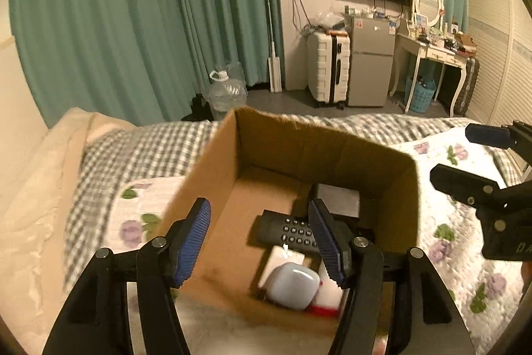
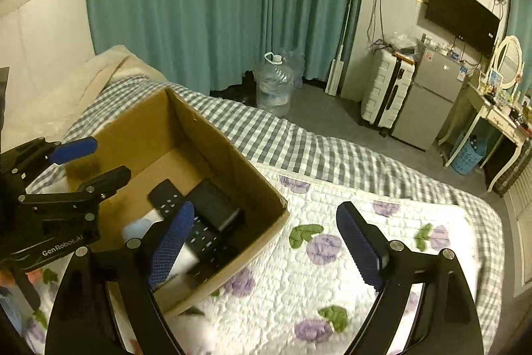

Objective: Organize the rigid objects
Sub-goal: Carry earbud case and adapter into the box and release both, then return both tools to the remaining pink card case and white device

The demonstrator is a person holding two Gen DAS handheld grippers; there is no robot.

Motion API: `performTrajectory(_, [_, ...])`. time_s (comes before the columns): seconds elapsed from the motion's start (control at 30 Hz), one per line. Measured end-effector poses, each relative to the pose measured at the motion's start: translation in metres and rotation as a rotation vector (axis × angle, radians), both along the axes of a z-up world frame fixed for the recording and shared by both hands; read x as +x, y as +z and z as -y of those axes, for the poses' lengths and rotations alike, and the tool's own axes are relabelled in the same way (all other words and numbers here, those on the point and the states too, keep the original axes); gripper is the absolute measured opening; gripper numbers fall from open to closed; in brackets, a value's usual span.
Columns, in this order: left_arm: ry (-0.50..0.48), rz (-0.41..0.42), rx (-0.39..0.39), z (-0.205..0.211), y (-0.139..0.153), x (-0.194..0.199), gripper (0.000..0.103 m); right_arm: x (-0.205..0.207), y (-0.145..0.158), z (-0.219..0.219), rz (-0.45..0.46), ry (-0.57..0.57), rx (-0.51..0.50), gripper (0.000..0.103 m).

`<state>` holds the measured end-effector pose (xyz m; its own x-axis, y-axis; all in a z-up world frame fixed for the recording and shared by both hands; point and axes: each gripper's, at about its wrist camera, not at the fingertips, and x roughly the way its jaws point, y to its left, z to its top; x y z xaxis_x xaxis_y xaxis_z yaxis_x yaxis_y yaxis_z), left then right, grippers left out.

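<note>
Both jaws open, empty: left gripper over box at frame centre, right gripper beside it. Remote already boxed; next calls for finding another item.

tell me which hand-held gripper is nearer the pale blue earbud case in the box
Left. The left hand-held gripper hangs open right above the earbud case inside the cardboard box; the right hand-held gripper, also open, is beside the box over the quilt.

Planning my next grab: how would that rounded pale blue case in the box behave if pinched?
The pale blue case looks glossy and rounded, so it may slip from the pads. It seems small and probably light. It rests on a white box, so a push could slide it off.
</note>
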<state>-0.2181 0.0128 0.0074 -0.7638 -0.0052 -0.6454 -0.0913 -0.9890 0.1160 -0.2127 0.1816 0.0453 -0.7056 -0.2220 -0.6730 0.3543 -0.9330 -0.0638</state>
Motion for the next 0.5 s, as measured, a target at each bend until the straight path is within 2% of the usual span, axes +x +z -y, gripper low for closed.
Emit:
performTrajectory(0.13, [-0.004,-0.018,0.015,0.007,0.025,0.037,0.065,0.041,0.029,-0.002,-0.017,0.006,0.020,0.088])
performTrajectory(0.3, [-0.024,-0.037,0.008,0.007,0.048,0.091,0.068,0.098,0.052,-0.011,-0.018,0.024,0.022,0.088])
performTrajectory(0.5, [-0.029,-0.031,0.017,0.008,0.043,0.142,0.068,0.159,0.052,-0.017,-0.037,0.029,0.019,0.090])
